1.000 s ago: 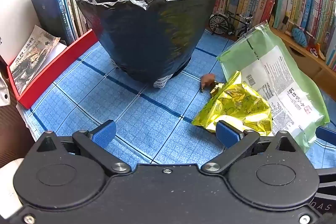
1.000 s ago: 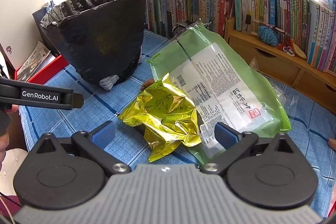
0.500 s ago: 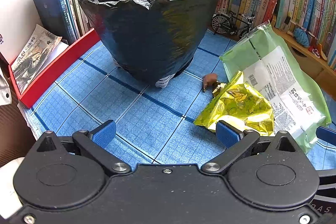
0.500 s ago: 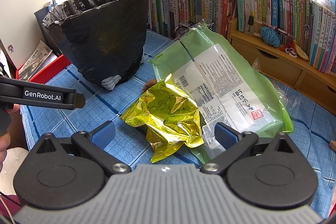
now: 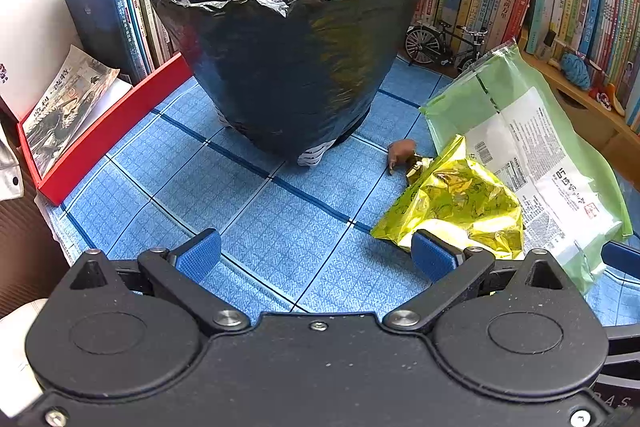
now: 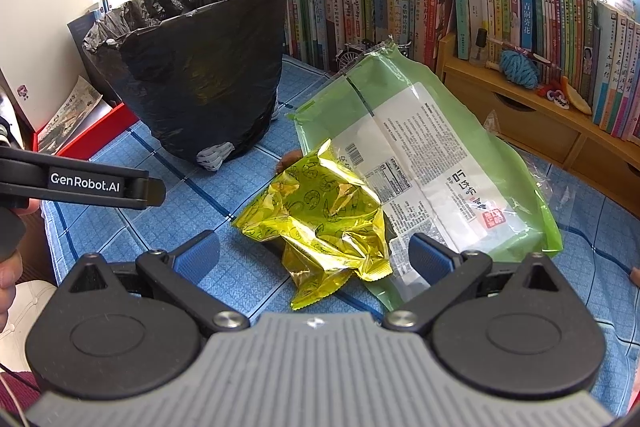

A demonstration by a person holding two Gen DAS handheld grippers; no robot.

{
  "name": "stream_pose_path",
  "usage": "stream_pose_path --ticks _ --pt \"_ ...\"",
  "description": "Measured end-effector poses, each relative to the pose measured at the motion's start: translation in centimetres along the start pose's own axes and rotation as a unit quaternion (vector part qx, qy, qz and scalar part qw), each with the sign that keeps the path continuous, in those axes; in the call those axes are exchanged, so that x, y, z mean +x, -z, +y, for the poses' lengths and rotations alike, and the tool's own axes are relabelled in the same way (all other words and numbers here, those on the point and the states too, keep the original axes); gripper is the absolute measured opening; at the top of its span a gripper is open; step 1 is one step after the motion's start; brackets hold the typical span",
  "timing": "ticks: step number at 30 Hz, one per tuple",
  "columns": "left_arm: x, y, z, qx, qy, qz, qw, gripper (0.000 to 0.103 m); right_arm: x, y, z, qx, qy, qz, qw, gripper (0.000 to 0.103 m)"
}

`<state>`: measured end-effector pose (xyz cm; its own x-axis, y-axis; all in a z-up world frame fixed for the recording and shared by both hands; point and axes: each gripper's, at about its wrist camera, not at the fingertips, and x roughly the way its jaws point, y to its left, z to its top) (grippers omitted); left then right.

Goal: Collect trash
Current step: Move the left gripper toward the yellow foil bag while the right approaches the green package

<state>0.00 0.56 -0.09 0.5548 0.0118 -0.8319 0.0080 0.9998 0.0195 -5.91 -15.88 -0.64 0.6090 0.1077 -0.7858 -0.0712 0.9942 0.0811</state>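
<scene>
The yellow foil wrapper (image 6: 320,215) lies crumpled on the blue counter (image 5: 256,211), just ahead of the right gripper (image 6: 314,253), whose jaws stand wide to straddle it. The left gripper (image 5: 316,253) is spread and empty, with the lined bin (image 5: 288,39) ahead, ready to receive it.

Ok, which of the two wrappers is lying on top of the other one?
The crumpled yellow foil wrapper: its edge overlaps the flat green package, which has a white printed label and lies flat on the blue cloth.
</scene>
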Motion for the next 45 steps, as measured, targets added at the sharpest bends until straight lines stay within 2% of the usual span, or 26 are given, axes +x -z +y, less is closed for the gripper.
stream_pose_path --ticks 45 --pt "0.6 0.37 0.04 0.002 -0.005 0.007 1.0 0.101 0.59 0.07 -0.52 0.008 0.003 0.008 1.0 0.103"
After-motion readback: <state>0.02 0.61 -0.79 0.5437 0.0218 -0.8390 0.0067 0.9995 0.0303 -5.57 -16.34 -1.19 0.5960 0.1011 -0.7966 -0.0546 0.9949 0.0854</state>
